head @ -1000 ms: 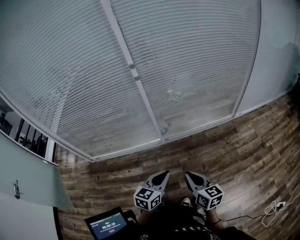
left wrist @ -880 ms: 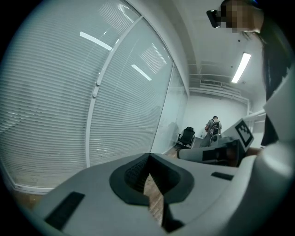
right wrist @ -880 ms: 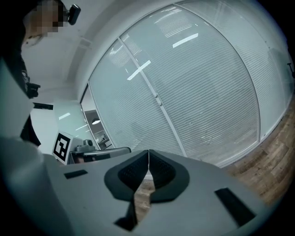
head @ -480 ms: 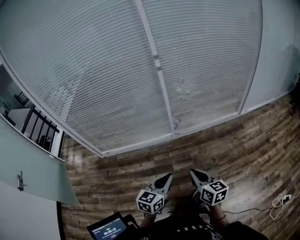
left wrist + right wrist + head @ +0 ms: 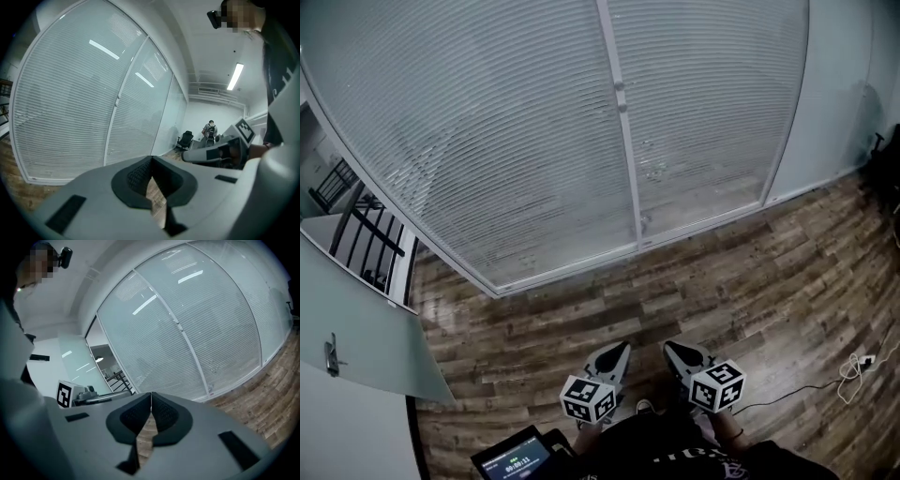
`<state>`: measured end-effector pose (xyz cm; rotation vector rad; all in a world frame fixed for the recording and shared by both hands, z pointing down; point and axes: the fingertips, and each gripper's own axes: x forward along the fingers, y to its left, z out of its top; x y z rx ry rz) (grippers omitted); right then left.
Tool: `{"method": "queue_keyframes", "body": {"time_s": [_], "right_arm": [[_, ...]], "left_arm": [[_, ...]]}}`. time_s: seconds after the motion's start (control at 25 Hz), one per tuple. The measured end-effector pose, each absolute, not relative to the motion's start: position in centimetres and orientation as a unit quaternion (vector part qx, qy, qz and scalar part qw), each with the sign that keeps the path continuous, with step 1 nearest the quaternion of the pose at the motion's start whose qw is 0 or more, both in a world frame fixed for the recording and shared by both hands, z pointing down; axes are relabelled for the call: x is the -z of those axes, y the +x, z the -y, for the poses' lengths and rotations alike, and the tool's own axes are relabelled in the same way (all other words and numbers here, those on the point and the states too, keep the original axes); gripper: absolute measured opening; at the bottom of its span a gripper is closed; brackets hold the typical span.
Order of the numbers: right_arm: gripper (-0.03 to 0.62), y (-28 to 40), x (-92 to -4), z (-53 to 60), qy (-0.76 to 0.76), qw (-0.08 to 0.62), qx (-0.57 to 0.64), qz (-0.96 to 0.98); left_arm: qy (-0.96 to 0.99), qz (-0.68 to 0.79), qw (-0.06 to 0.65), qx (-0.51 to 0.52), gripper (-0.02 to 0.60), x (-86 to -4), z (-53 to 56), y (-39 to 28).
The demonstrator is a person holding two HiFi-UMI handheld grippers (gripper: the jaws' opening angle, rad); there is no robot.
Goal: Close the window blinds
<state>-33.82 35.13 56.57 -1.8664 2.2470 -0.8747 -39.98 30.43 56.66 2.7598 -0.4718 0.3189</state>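
The window blinds (image 5: 487,141) hang behind two tall glass panels, with a white post (image 5: 628,169) between them. Their slats lie flat, and the outside shows dimly through them. A small knob (image 5: 620,86) sits high on the post and another (image 5: 644,223) near its foot. My left gripper (image 5: 622,347) and right gripper (image 5: 668,345) are side by side low over the wooden floor, well short of the glass. Both are shut with nothing in them. In the left gripper view the blinds (image 5: 70,103) fill the left, beyond the left gripper (image 5: 151,161). The right gripper (image 5: 151,397) points at the blinds (image 5: 206,329).
A glass door with a handle (image 5: 333,356) stands at the left, with a black railing (image 5: 356,234) behind the glass. A tablet with a timer (image 5: 514,457) is at the bottom edge. A cable and plug strip (image 5: 853,366) lie on the floor at right. Far off are a person (image 5: 210,129) and an office chair (image 5: 185,139).
The whole view has shifted: the white post has slid right in the picture and more of the railing shows at left. Both grippers stay shut and side by side.
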Motion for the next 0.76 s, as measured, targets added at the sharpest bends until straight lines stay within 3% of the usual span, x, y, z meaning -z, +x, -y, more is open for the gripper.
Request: {"method": "queue_keyframes", "body": {"time_s": [0.76], "right_arm": [[0.018,-35.5,-56.2,-39.7,-0.650,0.028,0.258,-0.714]], "left_arm": [[0.979,0.103,0.154,-0.085,0.005,-55.3,-34.8,-40.2]]}}
